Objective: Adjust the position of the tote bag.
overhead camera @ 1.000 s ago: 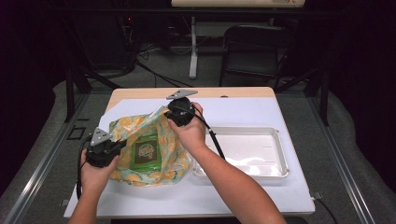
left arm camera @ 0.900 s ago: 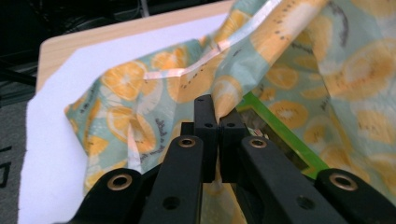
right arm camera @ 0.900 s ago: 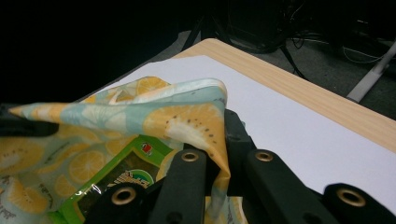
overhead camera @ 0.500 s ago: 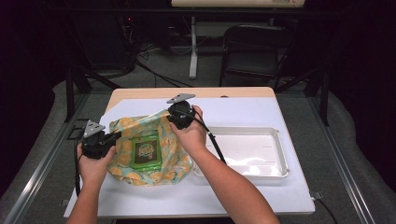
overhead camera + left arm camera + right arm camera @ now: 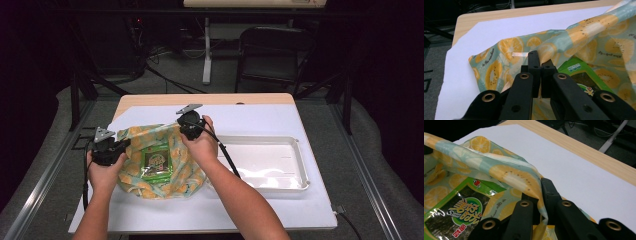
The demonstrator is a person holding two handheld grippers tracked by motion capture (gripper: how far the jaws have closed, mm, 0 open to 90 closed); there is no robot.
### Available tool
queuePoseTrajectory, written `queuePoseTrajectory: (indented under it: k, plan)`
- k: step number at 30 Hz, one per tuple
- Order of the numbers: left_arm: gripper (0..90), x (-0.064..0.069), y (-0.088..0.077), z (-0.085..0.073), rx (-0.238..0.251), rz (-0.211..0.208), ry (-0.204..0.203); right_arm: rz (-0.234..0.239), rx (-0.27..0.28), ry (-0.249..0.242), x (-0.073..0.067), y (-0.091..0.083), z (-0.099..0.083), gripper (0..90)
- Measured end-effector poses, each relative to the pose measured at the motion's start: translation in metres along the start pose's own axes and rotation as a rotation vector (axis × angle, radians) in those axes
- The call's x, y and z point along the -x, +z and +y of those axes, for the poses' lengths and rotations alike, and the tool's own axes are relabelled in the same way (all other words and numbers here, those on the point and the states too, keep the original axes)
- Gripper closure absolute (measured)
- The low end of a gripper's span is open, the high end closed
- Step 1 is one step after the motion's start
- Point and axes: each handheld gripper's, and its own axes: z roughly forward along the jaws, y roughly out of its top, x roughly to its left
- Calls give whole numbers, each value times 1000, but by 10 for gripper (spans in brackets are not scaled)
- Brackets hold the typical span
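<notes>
Both grippers pinch the bag's top edge: left gripper (image 5: 121, 145) grips the bag (image 5: 160, 172) at its left, right gripper (image 5: 184, 131) at its far side, a green packet (image 5: 156, 161) inside.

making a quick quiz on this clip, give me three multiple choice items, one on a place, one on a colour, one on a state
1. Where does the white tray stand?
A. beside the bag, on the side of the person's right arm
B. on top of the bag
C. on the floor

2. What colour is the snack packet inside the lemon-print bag?
A. red
B. green
C. blue

3. How does the right gripper stand?
A. wide open above the tray
B. lying loose on the table
C. shut on the bag's edge

Answers:
1 A, the high view shows the tray on the table next to the bag.
2 B, its green wrapper shows through the clear film.
3 C, the right gripper view shows the film pinched between its jaws.
</notes>
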Motion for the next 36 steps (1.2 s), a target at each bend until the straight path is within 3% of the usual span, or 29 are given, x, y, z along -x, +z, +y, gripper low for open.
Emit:
queuePoseTrajectory:
  k: [8, 11, 17, 18, 21, 27, 32, 36]
  plan:
    - [899, -6, 14, -6, -44, 8, -13, -6, -57, 2, 0, 15, -6, 853]
    - [899, -5, 14, -6, -44, 7, -12, 11, -64, 13, 2, 15, -6, 832]
    - [898, -4, 13, -6, -42, 6, -6, 44, -10, 34, 3, 0, -4, 713]
    - [898, -3, 13, -6, -36, 2, -3, 70, 28, 35, 4, -12, -2, 653]
    - [898, 0, 13, -6, -38, 3, 5, 68, 76, 25, 2, -27, -2, 581]
    - [898, 0, 13, -6, -42, 7, 12, 113, 157, 17, -2, -55, -7, 538]
    - [898, 0, 13, -7, -44, 10, 9, 143, 124, -23, -14, -57, -15, 537]
    - [898, 0, 12, -7, -40, 13, 9, 116, 99, -76, -24, -50, -22, 517]
